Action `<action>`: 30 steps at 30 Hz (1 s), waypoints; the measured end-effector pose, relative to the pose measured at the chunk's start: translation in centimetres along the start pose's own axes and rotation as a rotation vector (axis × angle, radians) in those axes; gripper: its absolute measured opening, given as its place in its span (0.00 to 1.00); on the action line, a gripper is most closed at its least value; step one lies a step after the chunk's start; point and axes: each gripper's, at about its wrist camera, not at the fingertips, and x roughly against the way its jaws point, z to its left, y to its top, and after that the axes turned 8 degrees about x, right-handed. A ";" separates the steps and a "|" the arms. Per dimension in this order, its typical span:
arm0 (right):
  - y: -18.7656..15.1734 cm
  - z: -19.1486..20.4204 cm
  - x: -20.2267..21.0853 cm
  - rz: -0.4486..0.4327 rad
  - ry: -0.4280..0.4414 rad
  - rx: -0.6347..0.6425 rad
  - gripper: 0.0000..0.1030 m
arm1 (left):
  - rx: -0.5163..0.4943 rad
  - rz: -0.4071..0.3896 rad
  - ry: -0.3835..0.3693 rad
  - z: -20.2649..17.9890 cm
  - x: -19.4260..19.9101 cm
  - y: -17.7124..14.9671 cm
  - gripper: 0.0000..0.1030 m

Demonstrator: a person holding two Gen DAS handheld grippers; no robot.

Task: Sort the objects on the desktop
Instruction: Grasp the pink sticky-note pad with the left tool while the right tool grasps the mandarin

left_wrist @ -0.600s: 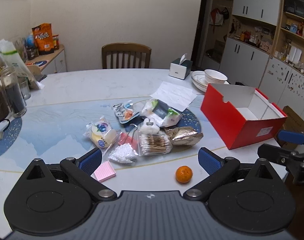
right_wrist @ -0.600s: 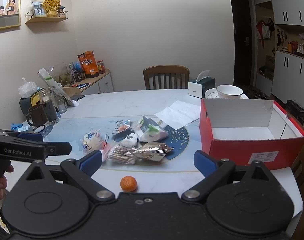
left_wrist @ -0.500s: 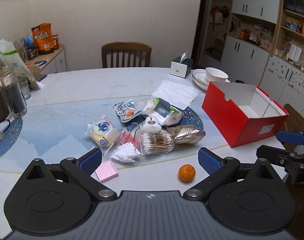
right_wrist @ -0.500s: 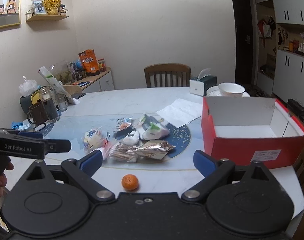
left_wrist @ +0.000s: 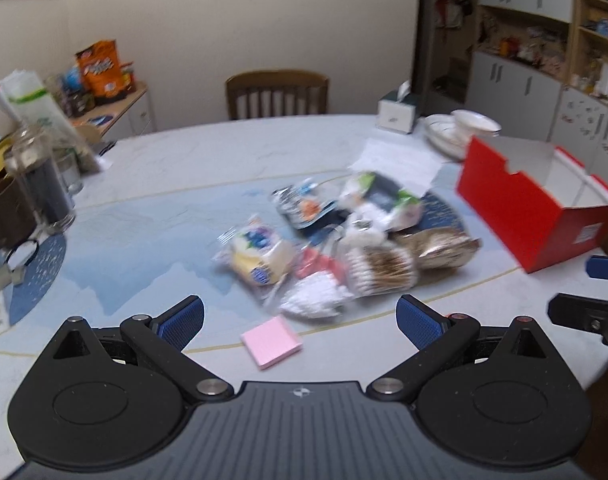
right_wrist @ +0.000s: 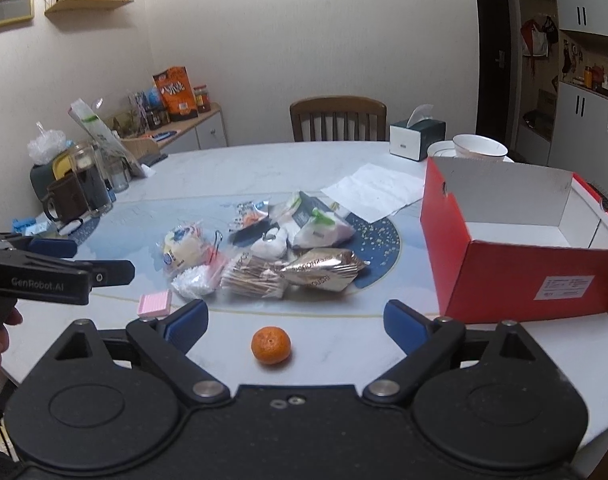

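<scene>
A pile of small packets point(right_wrist: 264, 248) lies in the middle of the round table; it also shows, blurred, in the left wrist view point(left_wrist: 335, 240). A pink sticky-note pad point(left_wrist: 272, 342) lies between my left gripper's point(left_wrist: 300, 320) open fingers, and shows in the right wrist view point(right_wrist: 155, 304). An orange mandarin point(right_wrist: 271, 345) lies between my right gripper's point(right_wrist: 296, 320) open fingers. An open, empty red box point(right_wrist: 515, 248) stands to the right point(left_wrist: 531, 208). Both grippers are empty. The left gripper shows at the left of the right wrist view point(right_wrist: 84, 268).
A white paper sheet point(right_wrist: 373, 190), a tissue box point(right_wrist: 417, 136) and stacked bowls point(right_wrist: 477, 148) sit at the back right. A glass jar point(right_wrist: 90, 184) and brown mug point(right_wrist: 66, 202) stand at the left edge. A wooden chair point(right_wrist: 337, 120) is behind the table.
Both grippers have moved forward towards the table. The left view has swung left, so the pink pad now lies between its fingers and the mandarin has left that view.
</scene>
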 end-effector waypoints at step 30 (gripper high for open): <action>-1.8 2.9 -9.2 0.189 -0.007 0.062 0.61 | 0.075 0.215 0.136 1.5 -10.1 -1.8 0.65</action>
